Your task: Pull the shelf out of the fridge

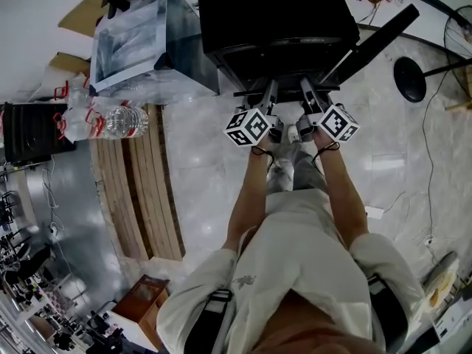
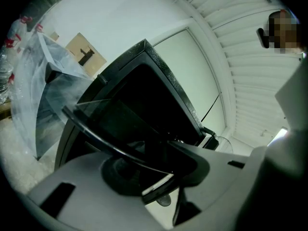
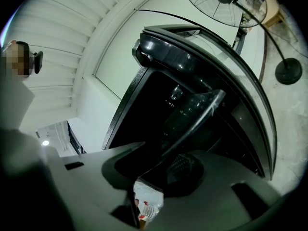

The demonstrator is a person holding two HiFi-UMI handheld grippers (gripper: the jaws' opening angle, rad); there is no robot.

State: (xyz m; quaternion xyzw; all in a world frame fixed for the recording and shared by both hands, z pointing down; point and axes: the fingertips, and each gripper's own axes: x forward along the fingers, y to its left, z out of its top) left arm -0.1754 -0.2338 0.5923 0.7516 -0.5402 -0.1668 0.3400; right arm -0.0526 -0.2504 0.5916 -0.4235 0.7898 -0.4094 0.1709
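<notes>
A black mini fridge [image 1: 273,13] stands on the floor in front of me with its door [image 1: 376,39] swung open to the right. The shelf [image 1: 287,91], a glass pane with a dark front rim, sticks out a little from the fridge's opening. My left gripper [image 1: 269,98] is shut on the left part of that rim; in the left gripper view the rim [image 2: 106,138] runs between the jaws of the left gripper [image 2: 154,177]. My right gripper [image 1: 310,96] is shut on the right part, where the shelf [image 3: 197,114] crosses the right gripper [image 3: 163,177].
A clear plastic box [image 1: 140,43] stands left of the fridge. Water bottles [image 1: 110,120] lie on a wooden pallet [image 1: 140,190]. A fan's round base [image 1: 409,80] and cables sit on the marble floor to the right. The person's legs are directly below the grippers.
</notes>
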